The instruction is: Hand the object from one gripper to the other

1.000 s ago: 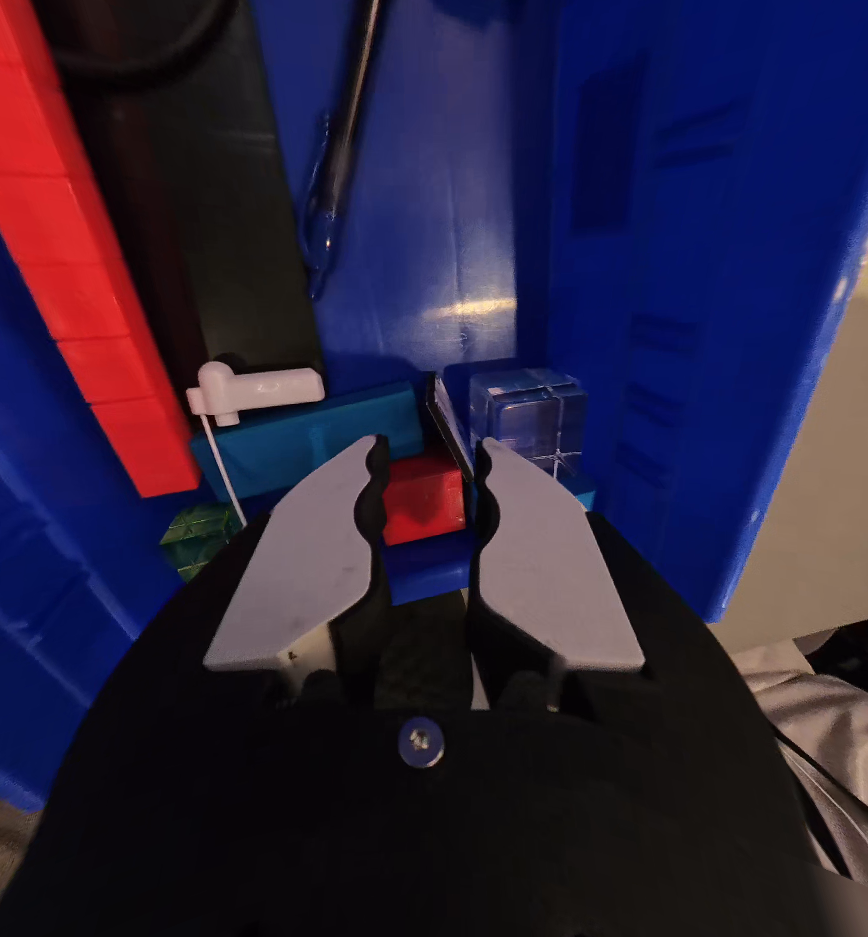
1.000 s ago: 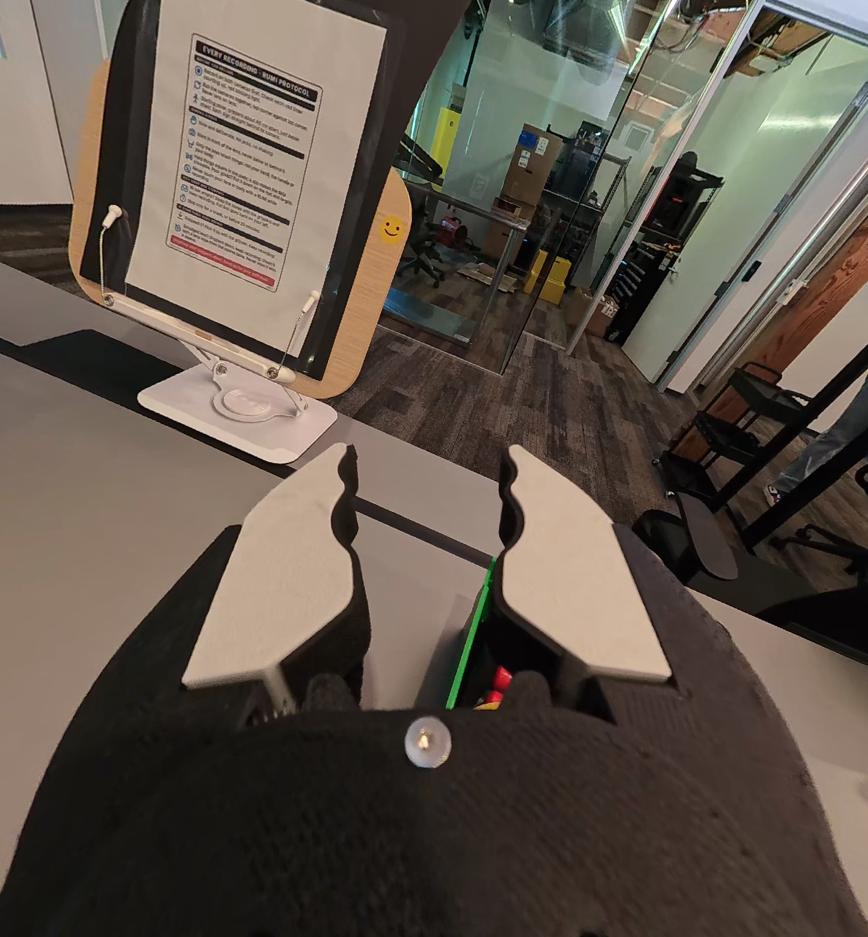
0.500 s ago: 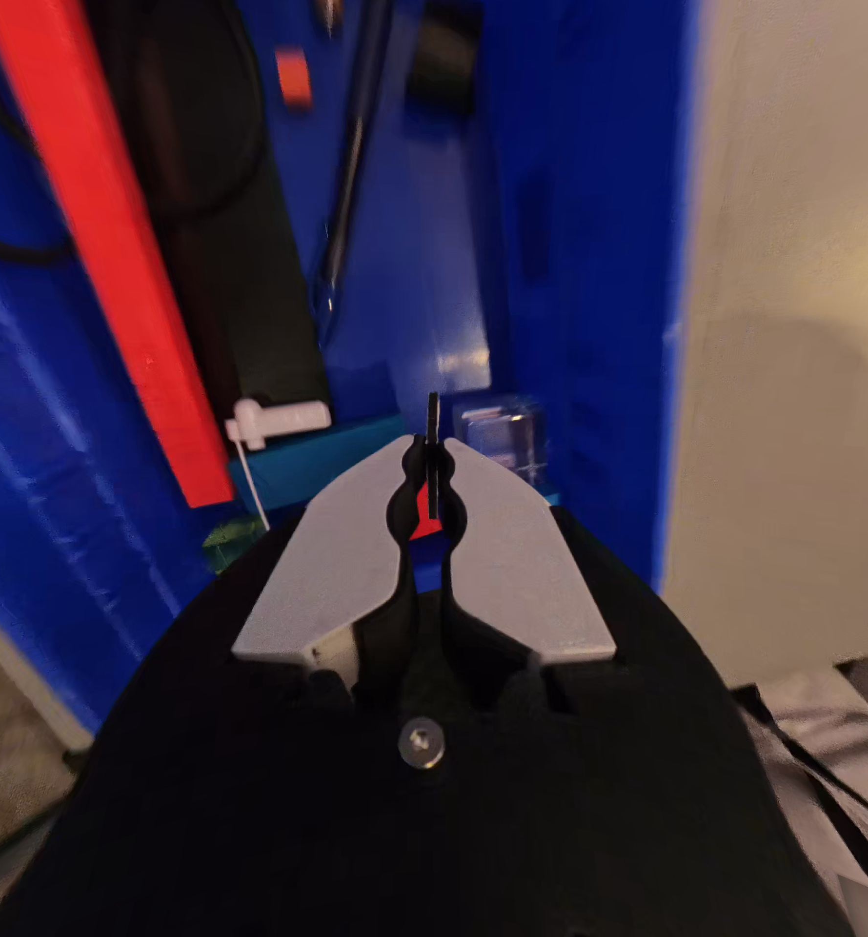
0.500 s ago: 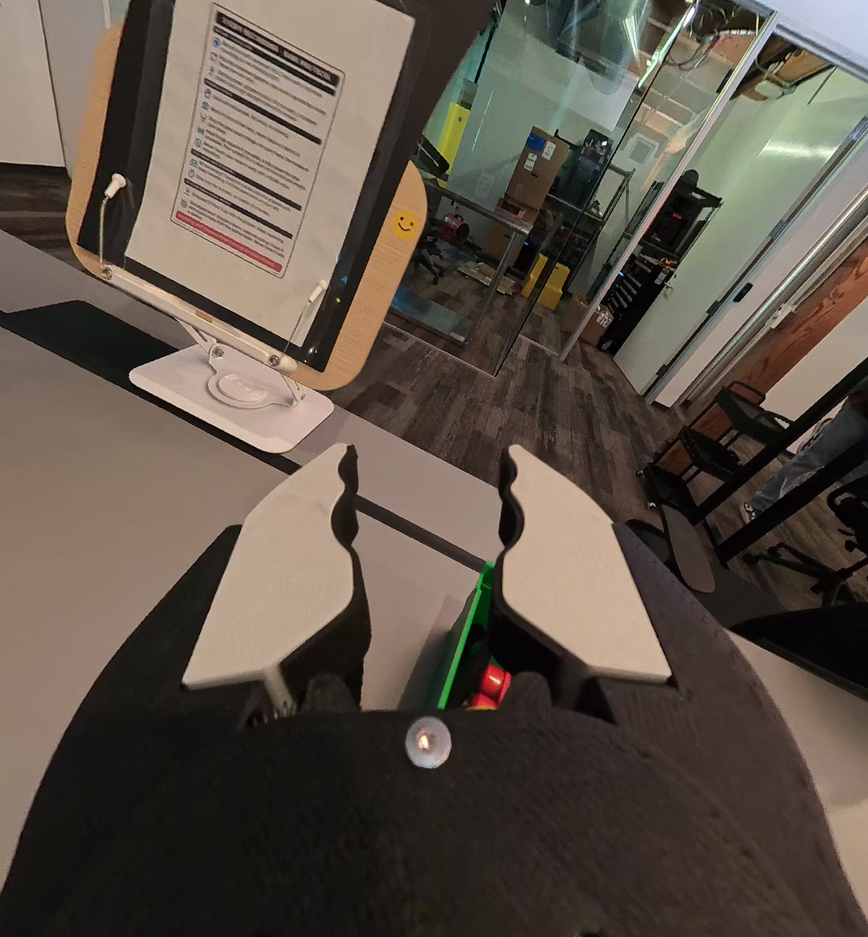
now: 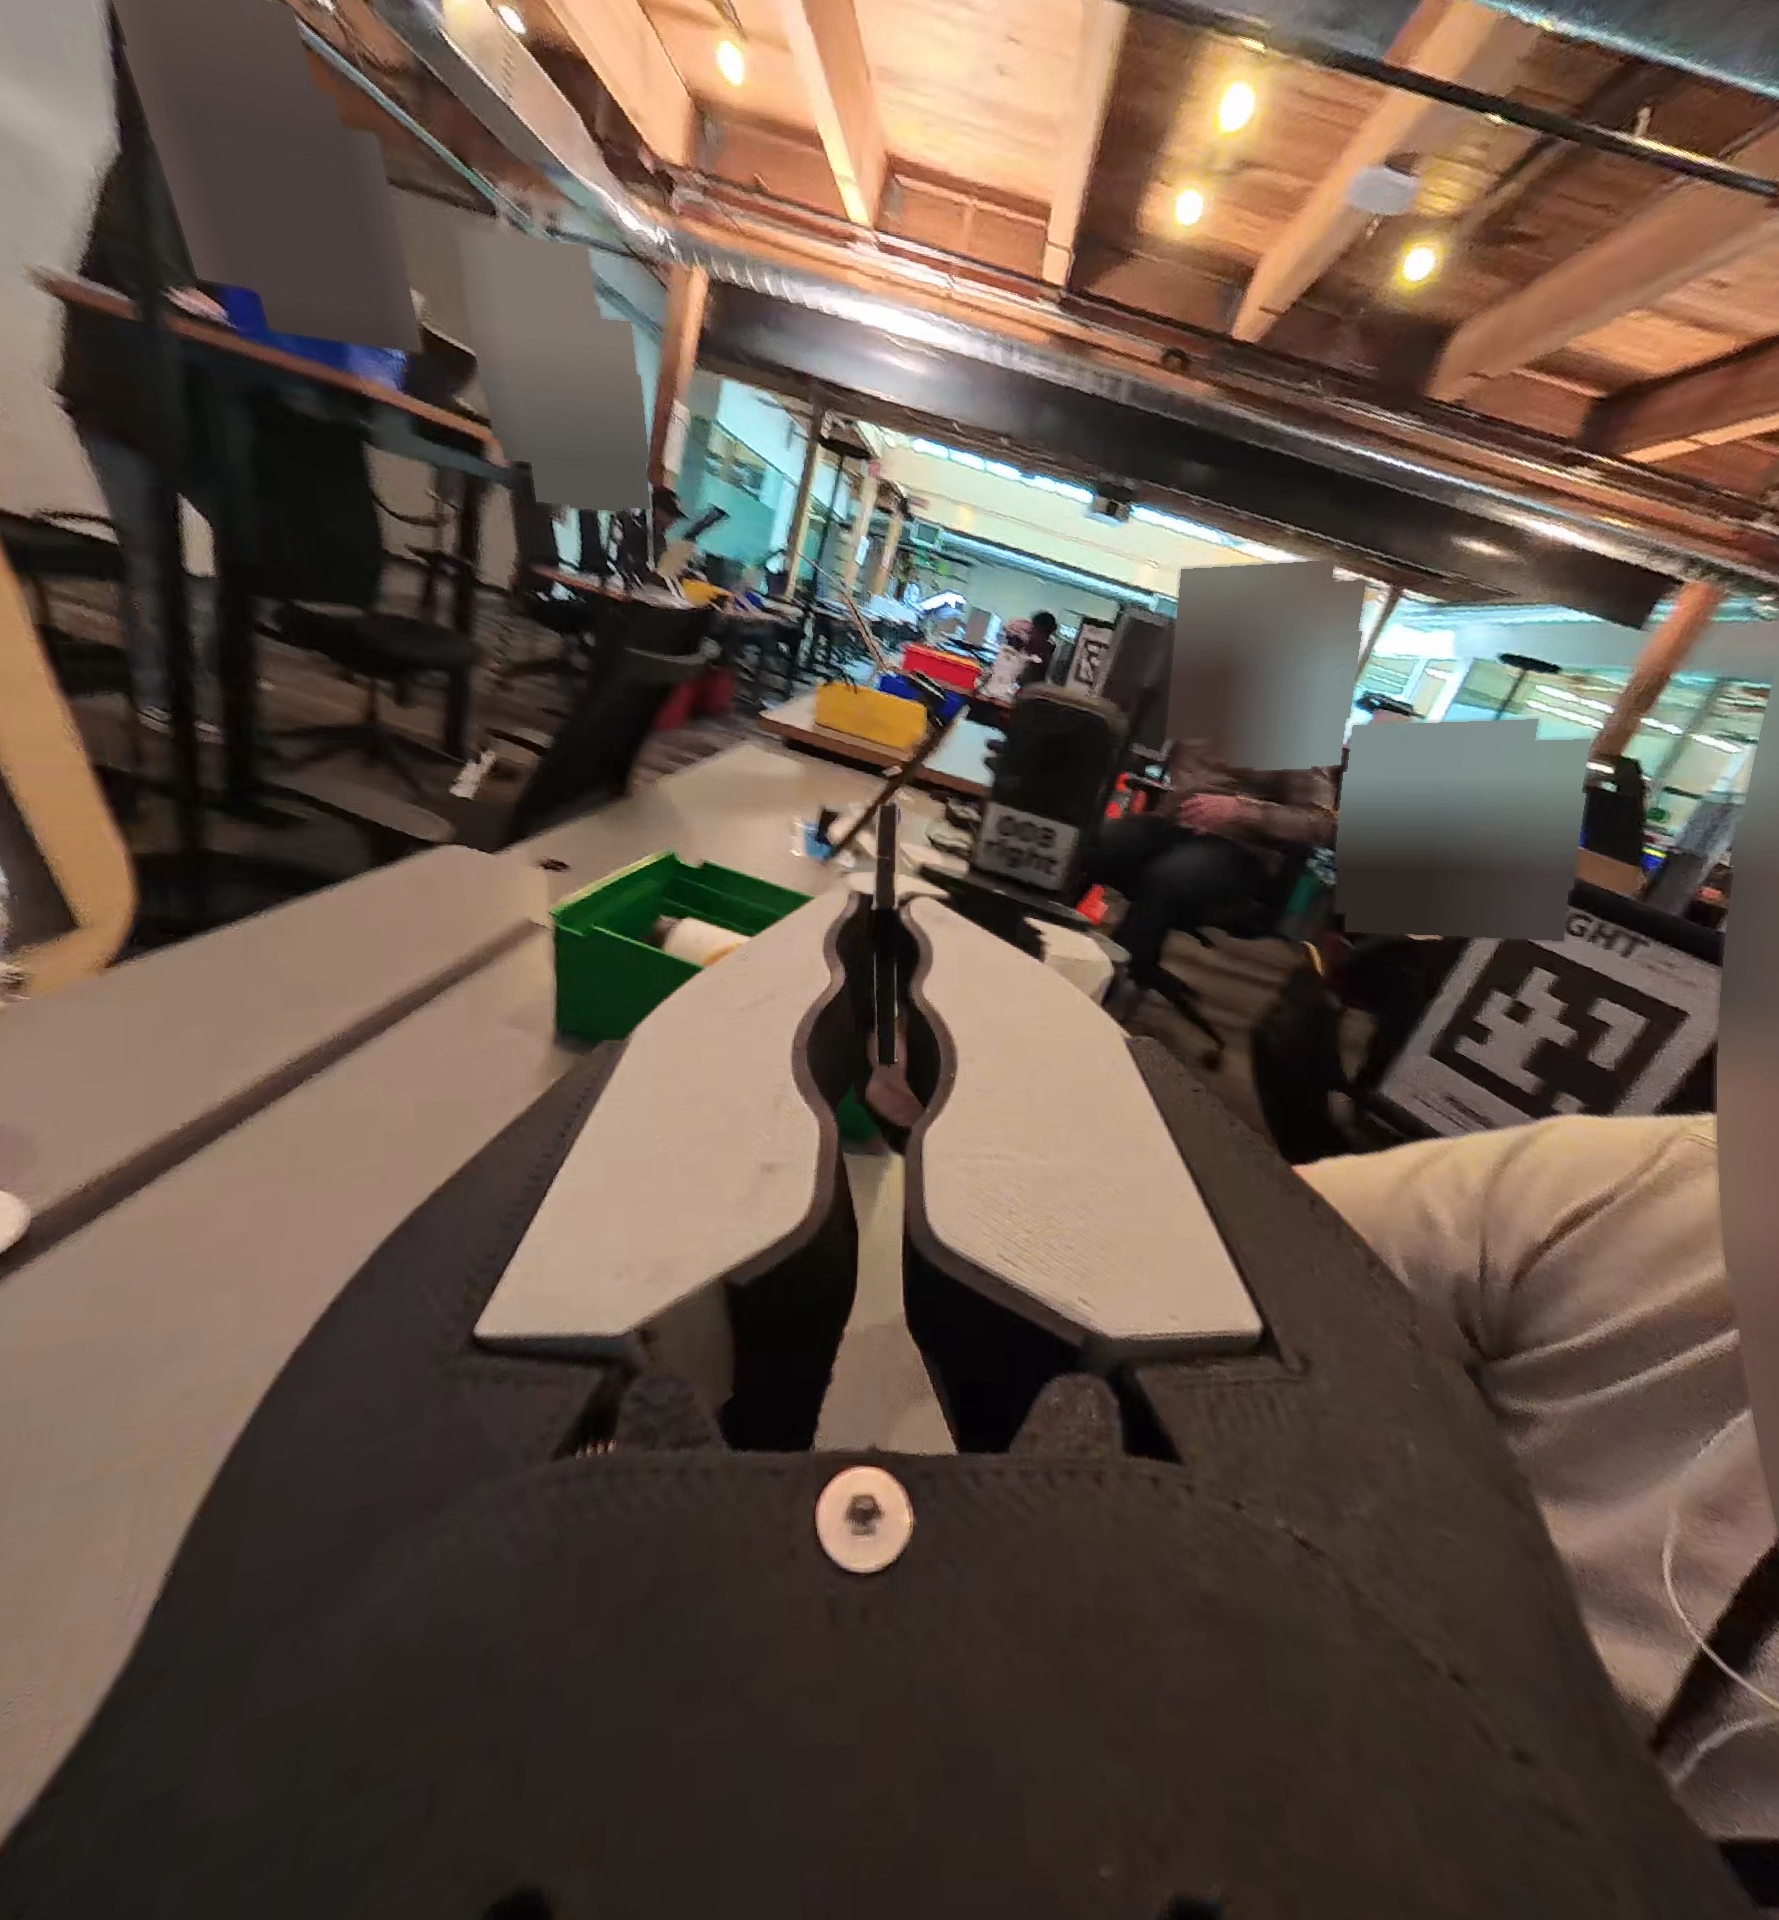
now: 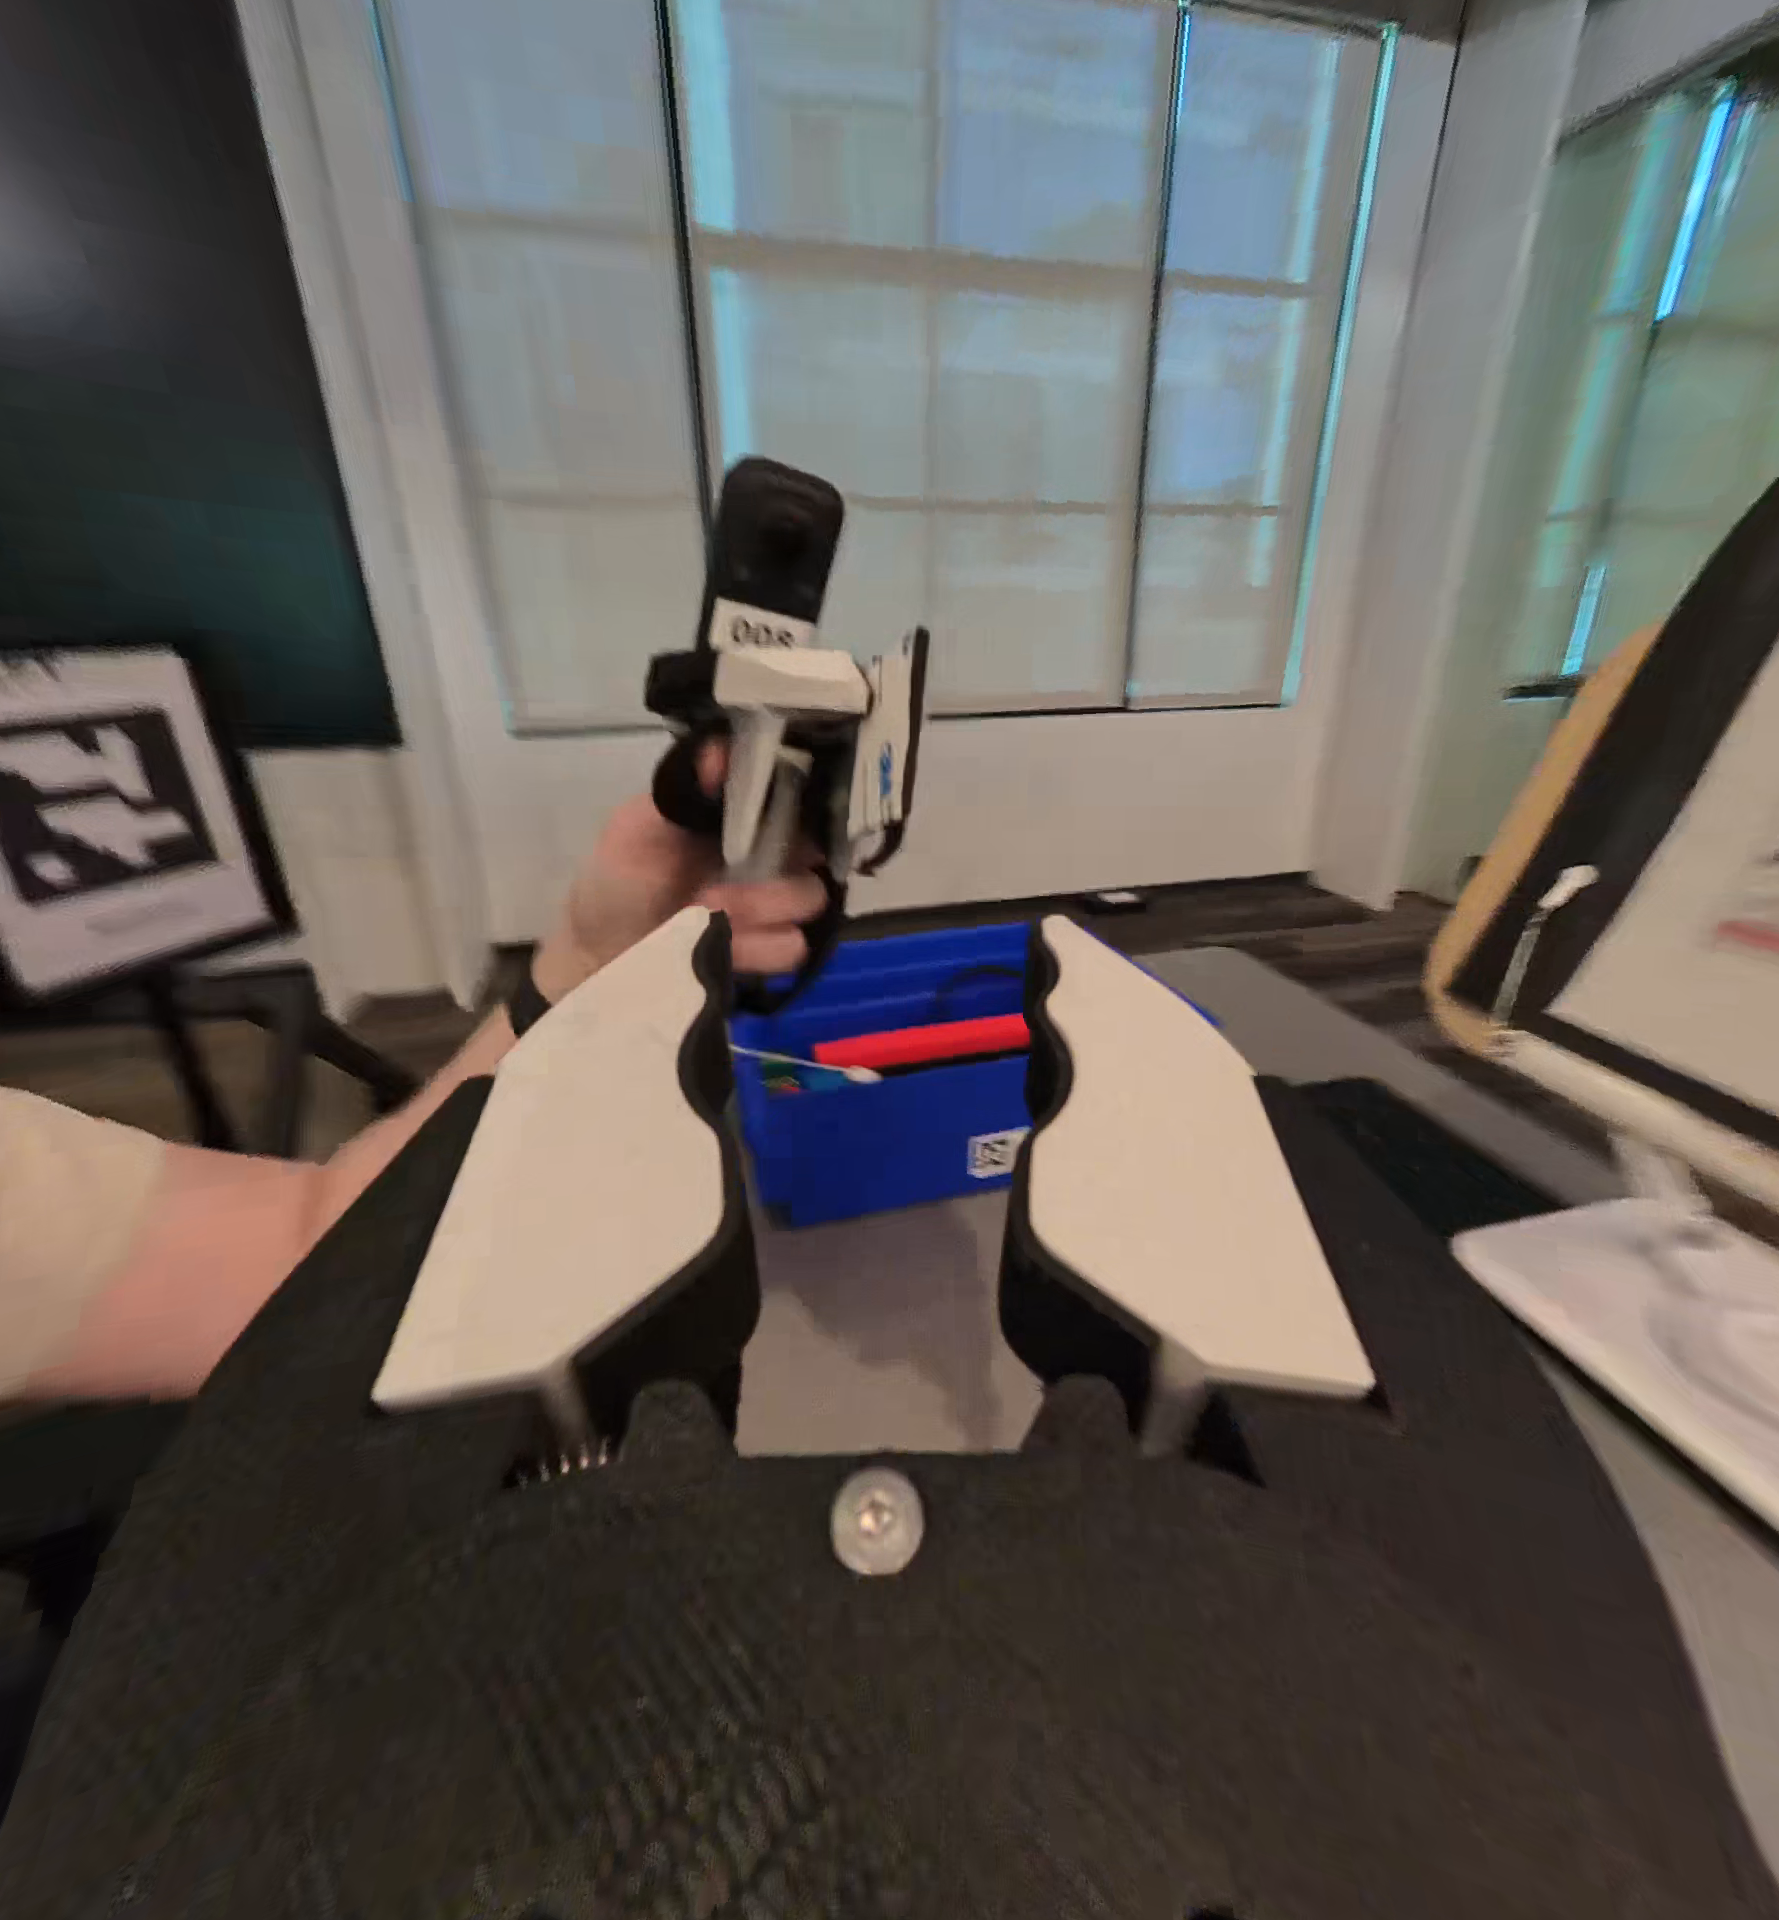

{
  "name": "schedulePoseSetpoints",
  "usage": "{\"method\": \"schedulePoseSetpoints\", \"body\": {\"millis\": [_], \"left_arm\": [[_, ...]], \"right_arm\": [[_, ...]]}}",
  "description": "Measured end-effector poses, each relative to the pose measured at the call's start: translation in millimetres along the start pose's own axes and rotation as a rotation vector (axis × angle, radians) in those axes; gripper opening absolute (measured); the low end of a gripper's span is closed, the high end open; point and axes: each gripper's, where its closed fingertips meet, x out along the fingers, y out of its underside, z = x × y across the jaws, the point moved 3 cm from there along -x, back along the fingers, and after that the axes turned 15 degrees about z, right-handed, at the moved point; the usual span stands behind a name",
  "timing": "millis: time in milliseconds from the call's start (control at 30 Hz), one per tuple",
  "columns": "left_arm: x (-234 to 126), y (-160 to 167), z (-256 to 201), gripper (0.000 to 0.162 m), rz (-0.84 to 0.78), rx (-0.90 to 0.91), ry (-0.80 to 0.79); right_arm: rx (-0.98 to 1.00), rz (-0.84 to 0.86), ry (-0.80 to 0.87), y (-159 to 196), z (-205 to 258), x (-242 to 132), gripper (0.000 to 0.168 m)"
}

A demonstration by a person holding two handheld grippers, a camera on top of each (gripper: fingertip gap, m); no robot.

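Note:
My left gripper (image 5: 880,914) is shut on a thin flat black piece (image 5: 885,847), seen edge-on and sticking out past the fingertips, held in the air above the grey table (image 5: 241,1039). My right gripper (image 6: 877,961) is open and empty, low over the table, facing the left gripper (image 6: 791,717). A hand holds the left gripper raised above the blue bin (image 6: 885,1153). In the left wrist view the right gripper (image 5: 1046,769) shows farther off, straight beyond the held piece.
The blue bin holds a red bar (image 6: 926,1039) and small parts. A green bin (image 5: 636,956) stands on the table. A document stand (image 6: 1695,935) with a white base (image 6: 1685,1351) is at the right. Framed marker boards (image 6: 85,810) and people sit behind. One gripper's finger ends stand about 6 centimetres off the other's.
My left gripper closed on the thin black piece inside the blue bin, then lifted it out and swung up to face the room. My right gripper turned toward the blue bin and the left gripper.

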Motion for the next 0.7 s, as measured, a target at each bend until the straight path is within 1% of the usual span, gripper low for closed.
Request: {"method": "schedulePoseSetpoints", "body": {"millis": [67, 200, 267, 300, 367, 433, 500, 600, 633, 700], "left_arm": [[14.4, 7.0, -2.1, 0.003, 0.039, -0.016, 0.034], [29.9, 17.2, -2.0, 0.003, 0.095, -0.017, 0.048], [35.6, 23.0, -2.4, 0.003, 0.142, -0.013, 0.052], [37.8, 25.5, -2.3, 0.003, 0.160, -0.007, 0.047], [41.4, 28.6, -2.1, 0.003, 0.178, 0.009, 0.038], [42.3, 31.3, -0.1, 0.003, 0.196, 0.008, 0.032], [41.3, 34.0, 2.9, 0.005, 0.219, 0.005, 0.022], [36.9, 33.4, 4.2, 0.028, 0.216, -0.044, 0.040], [35.1, 35.2, 6.2, 0.028, 0.231, -0.079, 0.039], [32.0, 41.8, 11.7, 0.027, 0.278, -0.181, 0.028]], "right_arm": [[0.112, -0.027, -0.063, 4.3, -5.1, 3.1, 0.052], [0.223, 0.009, -0.150, 14.9, -9.5, 9.7, 0.043], [0.282, 0.006, -0.196, 16.8, -10.5, 10.5, 0.036], [0.302, 0.006, -0.227, 17.8, -10.1, 10.4, 0.028], [0.323, 0.006, -0.304, 18.9, -7.1, 9.4, 0.007], [0.329, 0.040, -0.327, 22.4, -7.6, 10.1, 0.004], [0.288, 0.062, -0.294, 24.4, -10.3, 9.7, 0.004], [0.155, 0.092, -0.194, 26.3, -13.8, 8.0, 0.004], [0.071, 0.103, -0.145, 26.4, -14.0, 6.9, 0.004], [-0.210, 0.120, -0.013, 25.8, -10.9, 2.8, 0.004]]}}
